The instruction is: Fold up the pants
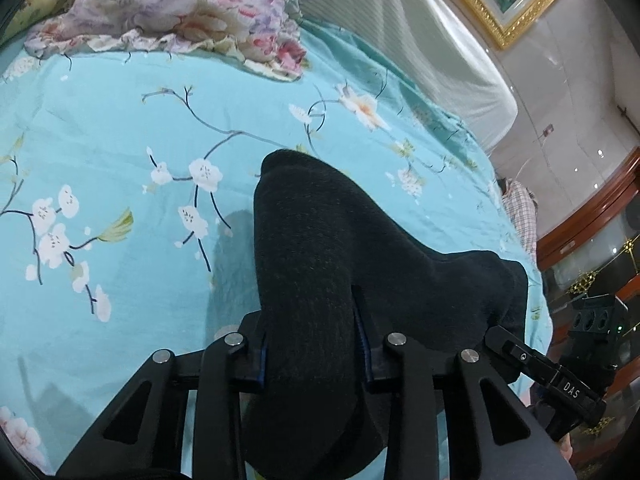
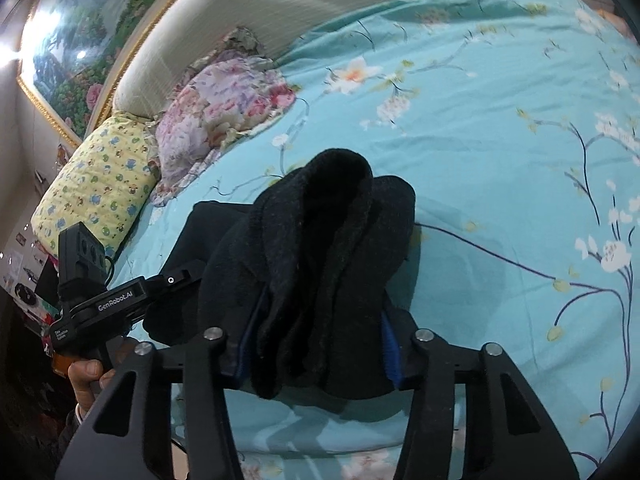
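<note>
The black pants (image 1: 320, 264) are hanging bunched above the bed (image 1: 120, 128), lifted off its turquoise flowered sheet. The left tool (image 1: 316, 356) is clamping a thick wad of the fabric, and the right tool (image 2: 316, 344) is gripping another bundle. No neat fold is showing yet; I'd judge the folding barely begun, with spreading flat and every fold left. Floral pillows (image 2: 224, 108) are lying by the headboard (image 2: 280, 4).

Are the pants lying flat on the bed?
No, the pants are bunched up, gripped in the right tool above the bed.
</note>
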The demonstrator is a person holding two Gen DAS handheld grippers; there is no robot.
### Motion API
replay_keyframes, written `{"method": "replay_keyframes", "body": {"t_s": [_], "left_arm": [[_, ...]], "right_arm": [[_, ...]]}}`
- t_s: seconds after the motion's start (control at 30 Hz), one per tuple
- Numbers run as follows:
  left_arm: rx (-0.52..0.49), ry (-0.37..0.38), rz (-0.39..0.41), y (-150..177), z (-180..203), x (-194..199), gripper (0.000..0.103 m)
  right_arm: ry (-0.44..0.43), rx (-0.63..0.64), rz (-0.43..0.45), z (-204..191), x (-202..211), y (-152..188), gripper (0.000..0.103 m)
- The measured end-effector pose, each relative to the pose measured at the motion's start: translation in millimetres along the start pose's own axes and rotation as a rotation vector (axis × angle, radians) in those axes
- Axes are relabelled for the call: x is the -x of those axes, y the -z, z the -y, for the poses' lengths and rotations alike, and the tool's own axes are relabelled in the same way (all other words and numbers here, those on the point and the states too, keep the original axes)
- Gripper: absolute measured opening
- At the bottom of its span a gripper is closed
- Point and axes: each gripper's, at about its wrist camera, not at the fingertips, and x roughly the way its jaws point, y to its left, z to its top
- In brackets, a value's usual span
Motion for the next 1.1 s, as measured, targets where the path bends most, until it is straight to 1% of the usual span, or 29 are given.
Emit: {"method": "replay_keyframes", "body": {"t_s": [0.13,0.23,0.57,0.9,1.1], "left_arm": [[0.007,-0.002,0.041,-0.8,-1.5,20.0,0.031],[0.011,-0.012,0.076,-2.7,-6.3,38.4,0.031],[0.094,-0.046,0.177,-4.7,-44.1,96.9,0.031],[0.129,-0.11,0.245,-18.4,-81.6,127.5,0.031],[0.15,-0.155,0.27,-35.8,-110.2,133.0,0.031]], "right_arm": [[-0.022,0.041,0.015,-16.8,6.3,-4.7,0.048],[-0.059,0.054,0.011,-28.7,5.8,-7.8,0.048],[-0.144,0.126,-0.018,-75.3,-15.8,-18.0,0.048],[-0.207,0.206,-0.063,-125.0,-53.3,-33.3,0.048],[-0.238,0.239,-0.087,-149.6,-83.8,-45.6,0.048]]}}
